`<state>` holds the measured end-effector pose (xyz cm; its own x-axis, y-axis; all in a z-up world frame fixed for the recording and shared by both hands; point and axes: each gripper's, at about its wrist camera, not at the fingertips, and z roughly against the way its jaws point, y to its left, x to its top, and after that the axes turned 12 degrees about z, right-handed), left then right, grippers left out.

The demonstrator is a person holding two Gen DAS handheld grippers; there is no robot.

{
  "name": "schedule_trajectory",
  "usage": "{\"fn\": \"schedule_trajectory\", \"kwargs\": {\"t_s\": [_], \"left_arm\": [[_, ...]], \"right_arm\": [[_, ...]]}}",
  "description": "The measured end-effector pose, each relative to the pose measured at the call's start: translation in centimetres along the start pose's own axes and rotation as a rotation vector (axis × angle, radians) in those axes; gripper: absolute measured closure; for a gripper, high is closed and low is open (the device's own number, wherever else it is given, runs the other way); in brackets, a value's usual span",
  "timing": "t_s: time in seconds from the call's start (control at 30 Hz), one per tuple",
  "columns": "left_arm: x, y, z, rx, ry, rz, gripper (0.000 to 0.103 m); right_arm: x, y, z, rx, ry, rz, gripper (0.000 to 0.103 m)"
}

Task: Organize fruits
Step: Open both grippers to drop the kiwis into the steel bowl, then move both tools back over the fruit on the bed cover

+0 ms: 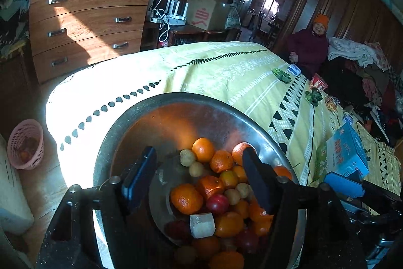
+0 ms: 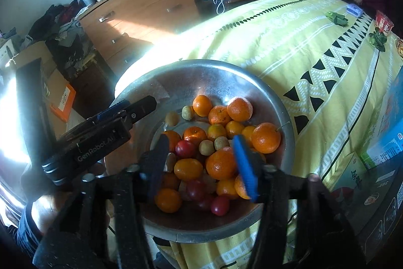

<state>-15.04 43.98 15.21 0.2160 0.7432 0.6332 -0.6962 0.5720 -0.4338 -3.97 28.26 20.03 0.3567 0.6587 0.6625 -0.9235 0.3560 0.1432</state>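
Observation:
A large metal basin (image 1: 176, 102) (image 2: 267, 85) sits on the yellow cloth and holds several oranges (image 1: 203, 149) (image 2: 265, 138), small red fruits (image 1: 217, 204) (image 2: 186, 148) and small tan fruits (image 1: 187, 157) (image 2: 187, 112). A whitish cut chunk (image 1: 202, 225) lies among them. My left gripper (image 1: 199, 173) is open above the fruit, empty; it also shows in the right wrist view (image 2: 141, 109) at the basin's left rim. My right gripper (image 2: 201, 160) is open above the pile, around an orange (image 2: 221, 163) without closing on it.
The yellow patterned cloth (image 1: 226, 72) covers a table. Blue boxes (image 1: 350, 150) (image 2: 388, 143) lie at the right. Green items (image 1: 282, 75) and packets lie at the far edge. A person (image 1: 309, 47) sits beyond. A drawer chest (image 1: 85, 22) and pink basket (image 1: 25, 143) stand left.

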Motion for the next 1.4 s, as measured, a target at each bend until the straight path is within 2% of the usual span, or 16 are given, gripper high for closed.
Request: {"fn": "schedule_trajectory", "kwargs": {"t_s": [0.03,0.17,0.37,0.47,0.57,0.63,0.73,0.8,0.87,1.0,1.03,1.1,1.17,1.27,1.4], "left_arm": [[0.0,0.0,0.1,0.003,-0.006,0.002,0.027],[0.1,-0.5,0.6,-0.003,-0.024,0.003,0.027],[-0.9,-3.7,3.3,-0.092,-0.075,-0.042,0.027],[-1.7,-5.9,5.4,-0.153,-0.107,-0.076,0.027],[-3.3,-9.1,7.5,-0.221,-0.132,-0.139,0.025],[-4.8,-11.5,9.0,-0.285,-0.152,-0.184,0.02],[-7.8,-15.8,11.1,-0.398,-0.174,-0.265,0.013],[-10.4,-19.0,12.1,-0.48,-0.147,-0.338,0.012],[-13.2,-22.1,12.5,-0.526,-0.094,-0.414,0.012],[-19.3,-26.5,11.5,-0.589,0.061,-0.513,0.012],[-20.7,-27.2,10.8,-0.589,0.105,-0.535,0.012],[-23.6,-28.5,9.2,-0.565,0.189,-0.58,0.012],[-25.8,-29.1,7.9,-0.547,0.26,-0.602,0.012],[-27.7,-29.1,6.4,-0.517,0.301,-0.624,0.012],[-28.9,-29.5,4.4,-0.485,0.341,-0.637,0.013]], "right_arm": [[0.0,0.1,0.4,-0.009,-0.011,0.0,0.025],[0.0,0.8,3.0,-0.03,-0.072,0.027,0.025],[-2.9,2.0,9.0,-0.072,-0.188,0.069,0.025],[-6.3,1.5,11.7,-0.096,-0.203,0.042,0.025],[-10.7,0.0,14.6,-0.175,-0.199,-0.015,0.026],[-13.9,-1.3,16.7,-0.249,-0.193,-0.068,0.025],[-18.8,-3.3,19.1,-0.405,-0.145,-0.136,0.025],[-22.6,-5.4,20.0,-0.457,-0.089,-0.234,0.025],[-25.7,-7.0,20.8,-0.495,-0.046,-0.311,0.025],[-30.1,-9.1,22.3,-0.535,-0.019,-0.42,0.026],[-30.8,-9.7,22.7,-0.541,-0.026,-0.444,0.027],[-32.1,-10.8,23.5,-0.552,-0.039,-0.485,0.035],[-33.1,-12.4,23.9,-0.547,-0.051,-0.515,0.049],[-33.7,-15.3,23.6,-0.533,-0.05,-0.514,0.066],[-33.9,-20.0,21.4,-0.515,-0.012,-0.479,0.07]]}}
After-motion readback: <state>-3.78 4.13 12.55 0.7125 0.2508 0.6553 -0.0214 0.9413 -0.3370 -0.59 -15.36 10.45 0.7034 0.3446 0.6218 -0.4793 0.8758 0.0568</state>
